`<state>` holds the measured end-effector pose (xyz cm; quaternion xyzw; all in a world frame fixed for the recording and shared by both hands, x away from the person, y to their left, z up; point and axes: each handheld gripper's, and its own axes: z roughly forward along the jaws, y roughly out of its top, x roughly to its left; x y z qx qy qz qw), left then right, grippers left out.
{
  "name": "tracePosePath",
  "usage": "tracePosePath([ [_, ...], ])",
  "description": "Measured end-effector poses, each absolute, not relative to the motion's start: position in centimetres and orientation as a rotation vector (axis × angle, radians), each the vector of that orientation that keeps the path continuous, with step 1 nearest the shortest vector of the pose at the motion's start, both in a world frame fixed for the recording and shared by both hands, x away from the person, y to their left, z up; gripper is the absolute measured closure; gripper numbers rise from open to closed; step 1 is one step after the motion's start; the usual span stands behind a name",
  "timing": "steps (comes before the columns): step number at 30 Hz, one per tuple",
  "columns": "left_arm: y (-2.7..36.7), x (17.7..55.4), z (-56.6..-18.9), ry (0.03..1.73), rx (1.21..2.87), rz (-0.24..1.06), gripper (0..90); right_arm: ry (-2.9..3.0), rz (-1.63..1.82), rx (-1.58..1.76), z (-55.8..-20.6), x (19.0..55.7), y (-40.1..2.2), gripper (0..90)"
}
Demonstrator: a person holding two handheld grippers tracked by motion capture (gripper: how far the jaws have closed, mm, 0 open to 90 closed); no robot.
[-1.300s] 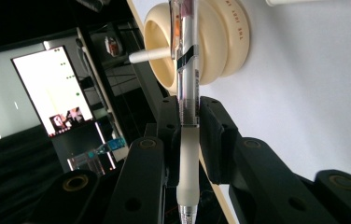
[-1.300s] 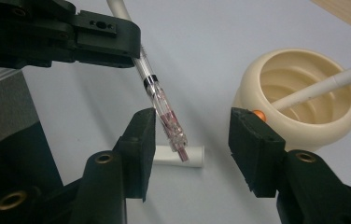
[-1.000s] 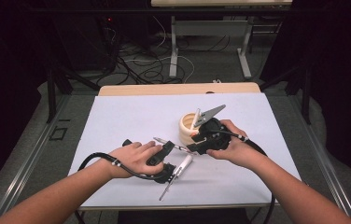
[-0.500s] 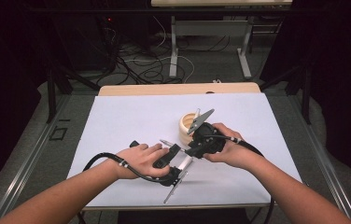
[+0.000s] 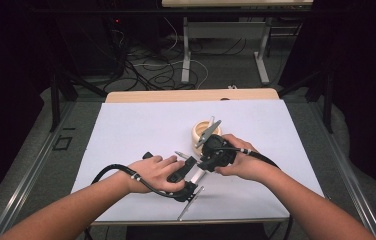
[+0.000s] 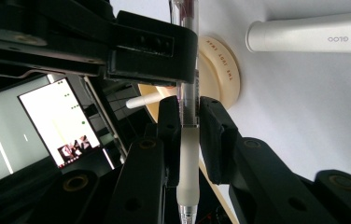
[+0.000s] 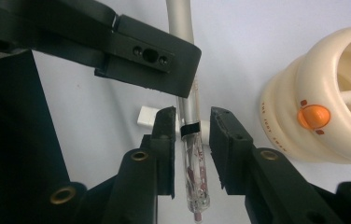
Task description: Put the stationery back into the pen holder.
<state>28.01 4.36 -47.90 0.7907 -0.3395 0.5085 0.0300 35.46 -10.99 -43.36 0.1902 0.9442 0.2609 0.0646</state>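
The high view shows both my hands low in the centre of the frame, on the white sheet (image 5: 126, 130) that covers the table. My left gripper (image 5: 188, 167) lies under my left hand, just left of centre, and my right gripper (image 5: 211, 155) sits just right of it, the two nearly touching. A clear pen (image 5: 196, 176) runs between them, slanting down toward the lower edge of the sheet. Directly above my right gripper stands a cream ribbed holder (image 5: 201, 131).

In the left gripper view my left gripper (image 6: 186, 123) has its jaws pressed together on the pen (image 6: 187, 154), pinching it where the frosted grip sleeve meets the clear barrel; the pen stands upright in the middle of the frame. My other tool crosses the upper left, with the pen's far end beside it. The cream holder (image 6: 220, 74) lies behind, right of centre, and a white cylinder (image 6: 304, 32) lies across the upper right.

In the right gripper view my right gripper (image 7: 192, 135) has just been closing, and the pen (image 7: 194, 172) stands between the jaws. They are narrowly spread, with a thin gap on either side of the barrel, so the pads do not yet press on it. The holder (image 7: 304, 102), with an orange button on its side, fills the right of the frame.
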Motion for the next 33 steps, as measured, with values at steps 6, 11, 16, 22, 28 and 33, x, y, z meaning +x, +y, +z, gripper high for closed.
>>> tracePosePath([
  [6, 4.3, 28.0, -47.8, -1.104, 2.432, 1.595, 79.4, 2.864, 0.765, 0.574, -43.6, 35.5, -10.7, 75.4],
  [11, 4.2, 27.9, -47.8, -1.108, 2.441, 1.580, 79.4, 2.874, 0.748, 0.568, -43.8, 35.5, -10.5, 77.7],
  [16, 4.3, 28.0, -48.0, -1.112, 2.455, 1.557, 79.4, 2.883, 0.744, 0.558, -43.9, 35.5, -10.4, 79.2],
  [22, 4.3, 27.9, -47.9, -1.144, 2.432, 1.610, 79.1, 2.886, 0.740, 0.568, -43.8, 35.4, -10.3, 79.7],
  [28, 4.4, 28.0, -48.0, -1.104, 2.466, 1.561, 78.4, 2.883, 0.746, 0.593, -43.8, 35.4, -10.3, 79.9],
  [33, 4.3, 28.1, -47.9, -1.090, 2.446, 1.570, 76.6, 2.878, 0.744, 0.605, -43.7, 35.6, -10.5, 79.9],
])
